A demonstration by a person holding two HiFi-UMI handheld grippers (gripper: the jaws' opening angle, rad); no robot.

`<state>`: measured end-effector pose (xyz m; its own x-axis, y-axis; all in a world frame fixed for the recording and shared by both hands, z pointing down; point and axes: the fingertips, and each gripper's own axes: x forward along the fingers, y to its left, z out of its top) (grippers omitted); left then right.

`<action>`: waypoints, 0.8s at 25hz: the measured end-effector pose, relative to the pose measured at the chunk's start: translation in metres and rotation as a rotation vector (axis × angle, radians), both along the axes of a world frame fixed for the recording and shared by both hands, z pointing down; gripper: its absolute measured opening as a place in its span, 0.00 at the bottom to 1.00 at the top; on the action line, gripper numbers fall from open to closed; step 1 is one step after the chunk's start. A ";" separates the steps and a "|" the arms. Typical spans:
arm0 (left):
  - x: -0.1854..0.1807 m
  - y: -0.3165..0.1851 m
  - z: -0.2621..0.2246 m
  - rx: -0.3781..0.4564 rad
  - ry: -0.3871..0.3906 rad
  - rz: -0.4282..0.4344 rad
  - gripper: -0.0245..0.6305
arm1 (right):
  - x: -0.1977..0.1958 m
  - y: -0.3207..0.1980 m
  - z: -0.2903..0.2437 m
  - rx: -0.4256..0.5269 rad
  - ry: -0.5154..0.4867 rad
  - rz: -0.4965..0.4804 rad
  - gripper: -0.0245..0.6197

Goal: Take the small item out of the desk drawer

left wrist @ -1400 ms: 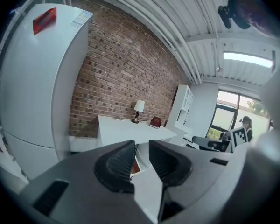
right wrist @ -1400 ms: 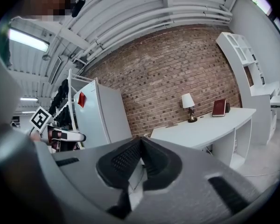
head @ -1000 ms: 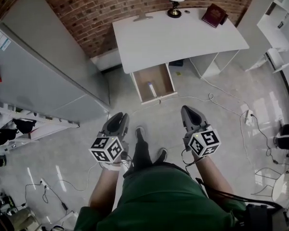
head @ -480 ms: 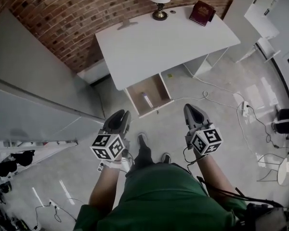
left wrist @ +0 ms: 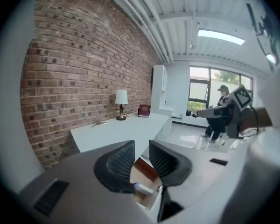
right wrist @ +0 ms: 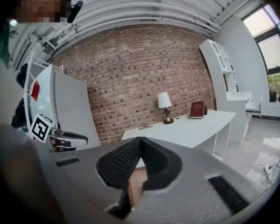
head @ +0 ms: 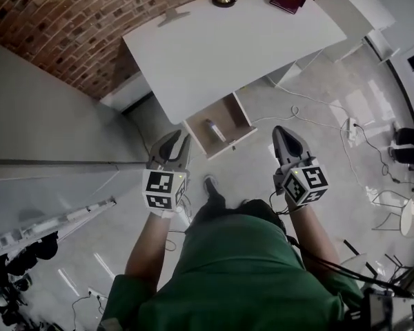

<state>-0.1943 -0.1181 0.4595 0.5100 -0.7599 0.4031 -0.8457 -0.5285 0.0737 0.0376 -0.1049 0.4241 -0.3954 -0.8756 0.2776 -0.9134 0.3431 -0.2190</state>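
Brick wall (head: 48, 19) backs the white desk (head: 214, 54) in your head view. Its drawer (head: 226, 114) stands open off the front edge. You have bare floor (head: 248, 164) between it and your feet, a cabinet (head: 41, 116) close on the left and cables (head: 294, 109) trailing off to the right. The item (head: 213, 130) lies near the drawer's middle, its long axis running front to back. Your left gripper (head: 174, 142) and right gripper (head: 287, 138) hover short of the drawer's front, one on either side.

In the left gripper view your jaws are all but together, with a thin gap and nothing in it. The pale item shows below them in the drawer.

In the right gripper view your jaws meet at the tips and are empty, aimed at the desk's front edge. A lamp (right wrist: 164, 102) and a book (right wrist: 197, 109) stand along its back edge.
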 end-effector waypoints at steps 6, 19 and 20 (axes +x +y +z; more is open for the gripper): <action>0.007 -0.025 0.049 -0.079 -0.022 0.050 0.17 | -0.001 -0.013 0.021 -0.046 0.006 0.035 0.04; 0.062 -0.044 0.174 -0.395 -0.024 0.004 0.17 | 0.038 -0.038 0.085 -0.142 -0.058 0.061 0.04; 0.067 -0.044 0.184 -0.409 -0.040 0.010 0.17 | 0.041 -0.038 0.089 -0.147 -0.051 0.060 0.04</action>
<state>-0.1271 -0.1626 0.6435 0.4943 -0.5278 0.6907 -0.8472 -0.4706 0.2467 0.0785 -0.1431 0.5134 -0.3604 -0.8494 0.3855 -0.9178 0.2490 -0.3093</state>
